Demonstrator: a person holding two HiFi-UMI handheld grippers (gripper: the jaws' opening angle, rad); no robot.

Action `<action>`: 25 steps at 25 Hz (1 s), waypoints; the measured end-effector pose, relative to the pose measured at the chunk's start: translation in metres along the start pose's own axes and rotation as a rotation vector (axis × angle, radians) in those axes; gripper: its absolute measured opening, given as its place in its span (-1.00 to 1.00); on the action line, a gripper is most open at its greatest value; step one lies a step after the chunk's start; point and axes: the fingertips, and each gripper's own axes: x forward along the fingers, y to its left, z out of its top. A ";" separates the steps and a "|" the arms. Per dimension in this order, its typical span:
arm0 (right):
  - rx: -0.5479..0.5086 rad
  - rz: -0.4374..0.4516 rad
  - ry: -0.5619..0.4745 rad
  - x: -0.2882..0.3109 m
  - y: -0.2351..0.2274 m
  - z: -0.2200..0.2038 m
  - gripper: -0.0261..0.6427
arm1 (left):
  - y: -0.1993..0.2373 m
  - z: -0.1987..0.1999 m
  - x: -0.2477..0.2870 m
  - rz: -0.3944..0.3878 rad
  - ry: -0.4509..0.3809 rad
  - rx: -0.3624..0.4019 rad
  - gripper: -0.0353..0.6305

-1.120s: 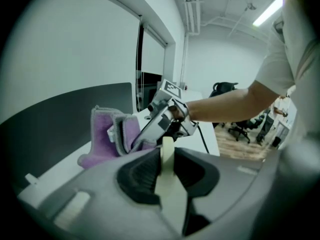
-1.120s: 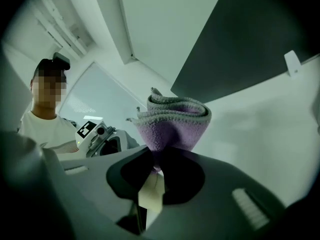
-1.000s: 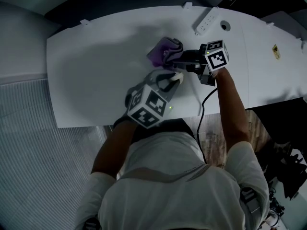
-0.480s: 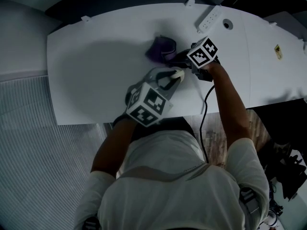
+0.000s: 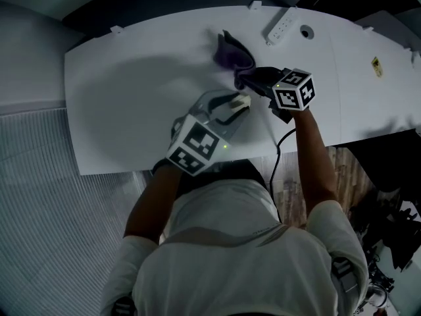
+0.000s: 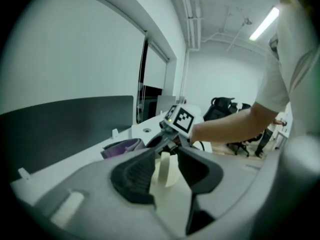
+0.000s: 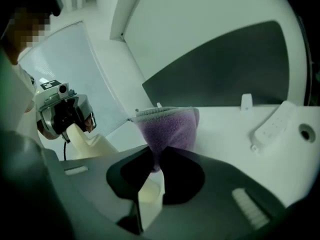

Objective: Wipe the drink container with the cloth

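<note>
A cream drink container (image 5: 241,101) lies on the white table (image 5: 131,91), between the jaws of my left gripper (image 5: 231,108). Those jaws are opening, and in the left gripper view a gap shows beside the container (image 6: 165,168). My right gripper (image 5: 247,79) is shut on a purple cloth (image 5: 231,52), just beyond the container. In the right gripper view the cloth (image 7: 169,130) fans out upward from the pinched jaws. The container (image 7: 90,140) shows at the left there. The left gripper view has the cloth (image 6: 122,146) behind the jaws.
A white power strip (image 5: 283,26) and a round cable hole (image 5: 307,32) lie at the table's far right. A black cable (image 5: 279,143) hangs over the near edge from the right gripper. Office chairs (image 6: 225,109) stand beyond the table.
The right gripper has swung the cloth from beside the container toward the table's far edge, and its cube has drawn back. The left gripper has stayed almost in place.
</note>
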 end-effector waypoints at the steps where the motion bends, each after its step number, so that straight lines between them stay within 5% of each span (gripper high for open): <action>1: -0.024 -0.047 -0.036 -0.010 0.001 0.006 -0.78 | -0.002 0.007 -0.006 -0.011 -0.037 -0.011 -0.46; 4: -0.116 -0.218 -0.120 -0.042 0.006 0.025 -0.78 | 0.002 0.030 -0.030 0.001 -0.161 -0.038 -0.46; 11: -0.165 -0.501 -0.371 -0.132 0.056 0.073 -0.78 | 0.028 0.065 -0.095 0.185 -0.337 -0.033 -0.77; 18: -0.215 -0.653 -0.562 -0.199 0.140 0.098 -0.78 | 0.027 0.090 -0.163 0.247 -0.452 -0.015 -0.88; 25: -0.310 -0.738 -0.646 -0.238 0.205 0.111 -0.78 | 0.016 0.106 -0.207 0.262 -0.524 0.005 -0.88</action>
